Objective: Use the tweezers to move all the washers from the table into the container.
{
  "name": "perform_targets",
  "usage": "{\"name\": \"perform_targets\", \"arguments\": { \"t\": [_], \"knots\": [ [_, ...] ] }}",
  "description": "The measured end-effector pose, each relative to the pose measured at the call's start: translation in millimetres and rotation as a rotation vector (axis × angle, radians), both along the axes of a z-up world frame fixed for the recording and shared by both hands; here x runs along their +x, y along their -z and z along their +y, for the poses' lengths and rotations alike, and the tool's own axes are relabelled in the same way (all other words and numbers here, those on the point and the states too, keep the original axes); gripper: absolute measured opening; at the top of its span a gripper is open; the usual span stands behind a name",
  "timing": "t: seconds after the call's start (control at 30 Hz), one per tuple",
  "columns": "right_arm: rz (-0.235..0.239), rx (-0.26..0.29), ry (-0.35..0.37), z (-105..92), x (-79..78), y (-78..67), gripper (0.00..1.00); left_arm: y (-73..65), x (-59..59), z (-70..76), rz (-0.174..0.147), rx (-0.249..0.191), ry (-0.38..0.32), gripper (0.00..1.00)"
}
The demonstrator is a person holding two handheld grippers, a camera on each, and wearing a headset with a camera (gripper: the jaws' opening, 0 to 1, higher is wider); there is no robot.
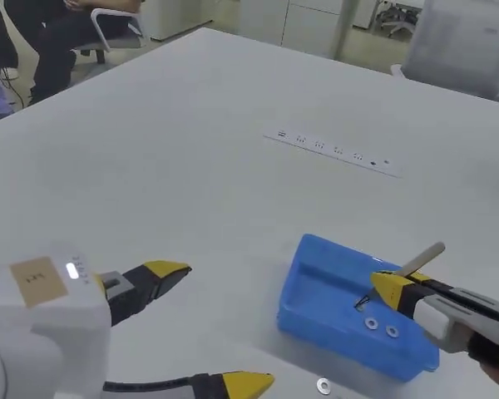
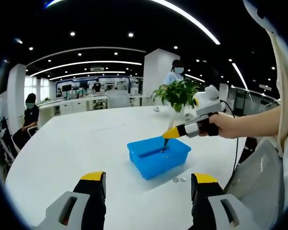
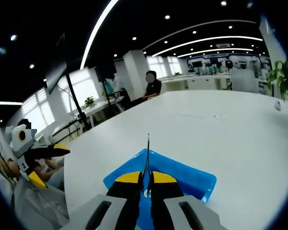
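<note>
The white table is mostly bare. The blue container sits near and to the right. The left gripper hovers near-left of it, jaws wide apart and holding nothing. The right gripper comes in from the right over the container, jaws pressed together on the tweezers. The tweezers' long axis slants down and left, with the tips low inside the container. The tips look closed, and I cannot tell if they carry anything.

Two washers already lie on the container floor, just near of the tips. In the left gripper view two loose washers lie side by side on the table, just outside the container's near wall.

So the next targets probably lie near and slightly left of the tips, with the near wall between. The tweezers would likely have to lift over that wall first. The right gripper is the closer one. A socket strip lies well off on the far side, out of the way
</note>
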State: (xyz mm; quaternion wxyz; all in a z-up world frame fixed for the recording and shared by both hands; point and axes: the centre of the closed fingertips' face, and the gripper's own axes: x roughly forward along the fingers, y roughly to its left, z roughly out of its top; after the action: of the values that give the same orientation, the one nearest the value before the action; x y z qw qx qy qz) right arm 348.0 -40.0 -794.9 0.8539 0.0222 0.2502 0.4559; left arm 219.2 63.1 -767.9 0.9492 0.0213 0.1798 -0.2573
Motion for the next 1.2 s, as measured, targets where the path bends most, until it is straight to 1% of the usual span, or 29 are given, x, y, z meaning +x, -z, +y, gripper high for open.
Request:
{"name": "perform_targets", "arguments": {
  "t": [0.23,0.5,0.6,0.93,1.07,1.2],
  "knots": [
    [0.007,-0.029,-0.018,-0.7,6.4,11.1,0.03,1.2,-0.3,-0.9,0.005,0.005,0.004,0.73],
    [-0.002,-0.065,-0.031,1.5,5.4,20.5,0.03,1.8,0.2,1.0,0.009,0.001,-0.005,0.73],
    [0.006,-0.075,-0.037,2.2,4.9,25.4,0.03,2.7,-0.2,0.8,0.012,0.005,-0.002,0.73],
    [-0.003,-0.097,-0.057,7.8,4.3,30.7,0.03,3.3,-0.8,1.3,0.015,0.006,0.0,0.73],
    [-0.013,-0.12,-0.073,9.7,2.0,34.1,0.03,3.3,-0.6,1.8,0.015,0.005,-0.001,0.73],
    [-0.025,-0.126,-0.081,10.5,1.6,33.9,0.03,3.4,-0.4,2.4,0.015,0.006,-0.003,0.73]
  ]
}}
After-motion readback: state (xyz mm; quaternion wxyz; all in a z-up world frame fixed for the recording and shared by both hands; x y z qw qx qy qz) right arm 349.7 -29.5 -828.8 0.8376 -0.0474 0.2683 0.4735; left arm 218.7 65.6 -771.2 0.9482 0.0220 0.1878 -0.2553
